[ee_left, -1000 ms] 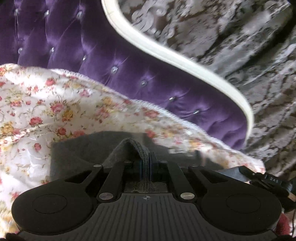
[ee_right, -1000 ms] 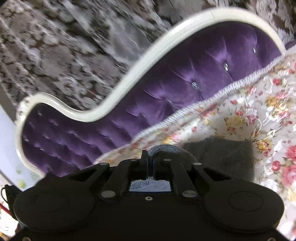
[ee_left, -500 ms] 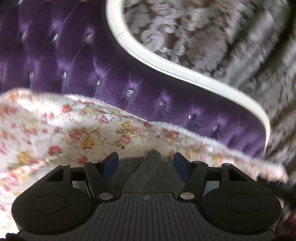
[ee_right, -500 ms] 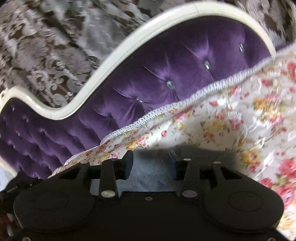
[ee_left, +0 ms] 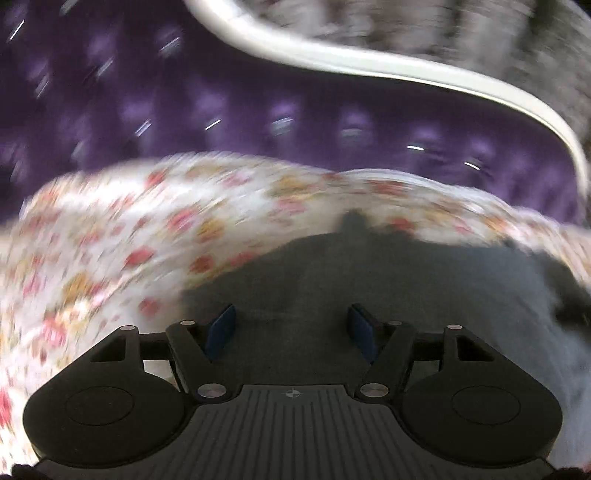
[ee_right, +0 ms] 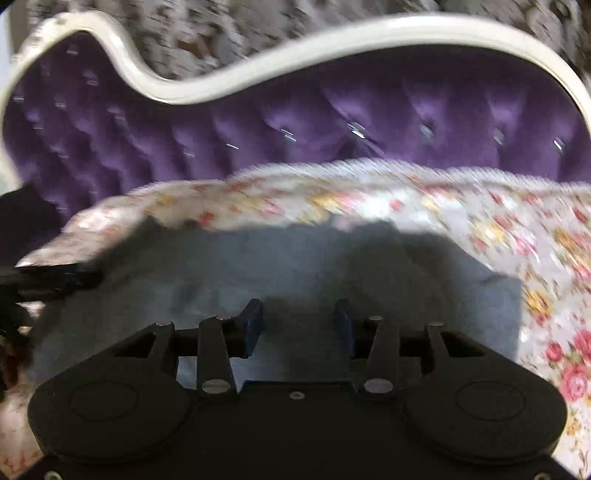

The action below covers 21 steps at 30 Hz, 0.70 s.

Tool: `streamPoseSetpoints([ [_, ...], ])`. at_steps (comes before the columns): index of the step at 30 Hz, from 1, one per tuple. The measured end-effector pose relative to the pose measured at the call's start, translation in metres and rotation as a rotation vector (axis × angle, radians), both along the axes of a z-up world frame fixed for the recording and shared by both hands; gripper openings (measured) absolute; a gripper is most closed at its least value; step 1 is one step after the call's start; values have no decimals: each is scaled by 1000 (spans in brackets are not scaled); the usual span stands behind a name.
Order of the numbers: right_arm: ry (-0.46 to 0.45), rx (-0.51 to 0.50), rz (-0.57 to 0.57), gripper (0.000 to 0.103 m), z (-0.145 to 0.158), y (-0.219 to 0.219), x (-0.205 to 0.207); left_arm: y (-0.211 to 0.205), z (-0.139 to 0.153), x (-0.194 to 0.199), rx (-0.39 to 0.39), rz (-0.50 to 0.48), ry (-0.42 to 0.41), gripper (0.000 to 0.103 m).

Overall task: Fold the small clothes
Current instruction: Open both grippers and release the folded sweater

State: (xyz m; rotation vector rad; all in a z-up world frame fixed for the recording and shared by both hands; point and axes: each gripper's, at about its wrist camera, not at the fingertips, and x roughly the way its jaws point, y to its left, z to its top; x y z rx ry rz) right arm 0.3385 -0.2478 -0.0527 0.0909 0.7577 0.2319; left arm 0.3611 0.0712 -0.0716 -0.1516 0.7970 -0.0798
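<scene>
We see one grey cloth [ee_left: 369,280], and it lies flat on a flowery sheet [ee_left: 122,236]. There is one sheet, and it covers a bed. Behind the bed stands one purple headboard [ee_right: 332,122] with shiny buttons and a white curvy rim. Behind that is a wall [ee_right: 207,33] with a grey pattern.

We hold two claws. The left claw [ee_left: 291,328] hangs just over the grey cloth, and the cloth spreads out under it and ahead of it. Its two blue pads stand apart, with nothing pinched between them. Its jaws have just been opening. The right claw [ee_right: 298,326] is also over the cloth. Its pads are apart too, a little less wide, and they pinch nothing. Its jaws have just been opening as well.

The left view shows the cloth's left edge, where it meets the flowers. The right view shows the cloth's right corner [ee_right: 513,284] and something black [ee_right: 44,284] at the far left, too blurry for us to tell what it is. Both views are smeared.
</scene>
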Motion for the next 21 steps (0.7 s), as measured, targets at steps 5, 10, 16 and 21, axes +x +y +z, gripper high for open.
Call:
streamPoseSetpoints([
  [5,-8,41,-77,52,-4,-24,3,12,4,17,5,23,16,65],
  [10,-60,66,-95,57,7,-25,-13,12,16,14,-44,60,-10,65],
  [16,-124,53,-67,66,19,-16,-41,-13,1,23,138,-9,23,68],
  [21,-79,26,-141,72,10,-26,-52,-10,0,27,130,12,44,73],
])
